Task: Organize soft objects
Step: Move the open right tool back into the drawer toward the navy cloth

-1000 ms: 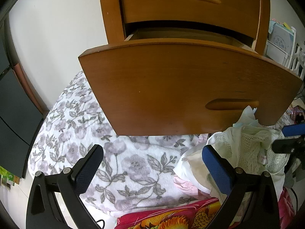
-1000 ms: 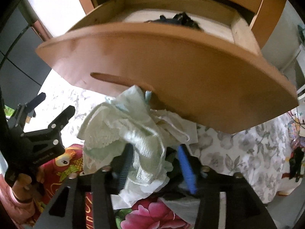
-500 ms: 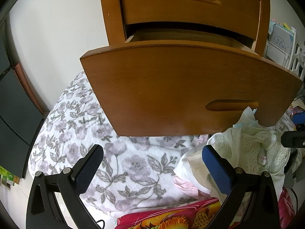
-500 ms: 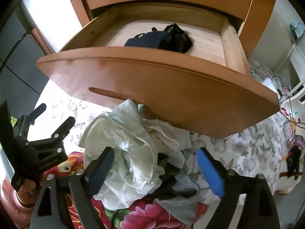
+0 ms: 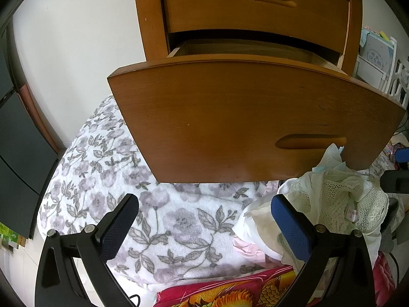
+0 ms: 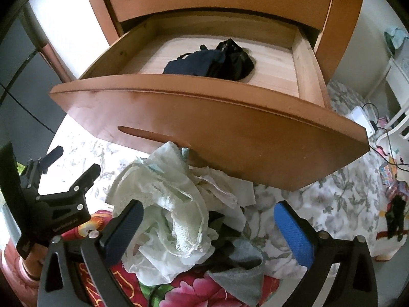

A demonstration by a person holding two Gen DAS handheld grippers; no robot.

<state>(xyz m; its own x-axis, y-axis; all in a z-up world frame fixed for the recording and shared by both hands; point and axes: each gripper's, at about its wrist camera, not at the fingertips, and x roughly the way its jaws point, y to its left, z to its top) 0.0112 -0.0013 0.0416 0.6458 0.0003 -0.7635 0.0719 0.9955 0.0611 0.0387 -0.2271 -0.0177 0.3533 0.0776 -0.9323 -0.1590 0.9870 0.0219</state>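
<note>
Your right gripper point(image 6: 207, 227) stands wide open in the lower part of the right wrist view. Its jaws have just been opening, and the pads do not press on anything. The pile of pale lace garments point(image 6: 166, 204) lies between the two fingers, closer to the black pad at the lower left, and it rests on the bedding. A grey cloth point(image 6: 242, 261) lies under the pile, at the lower centre of the frame.

Above the pile, the open drawer point(image 6: 204, 117) crosses the middle of the picture. Inside it, in the upper centre, lie dark garments point(image 6: 212, 61) on the pale wooden bottom. The top of the pale pile reaches the lower edge of the drawer front, near the slot handle.

Your left gripper point(image 5: 204, 220) is also open, with nothing between its fingers. In the left wrist view it points at the floral blanket point(image 5: 107, 168) below the drawer front point(image 5: 242, 122). The same pale pile point(image 5: 337, 199) is at the lower right of that frame, behind the blue finger point(image 5: 291, 227). A red patterned quilt point(image 5: 242, 291) shows at the bottom edge. In the right wrist view the left gripper point(image 6: 61, 179) appears at the left edge.
</note>
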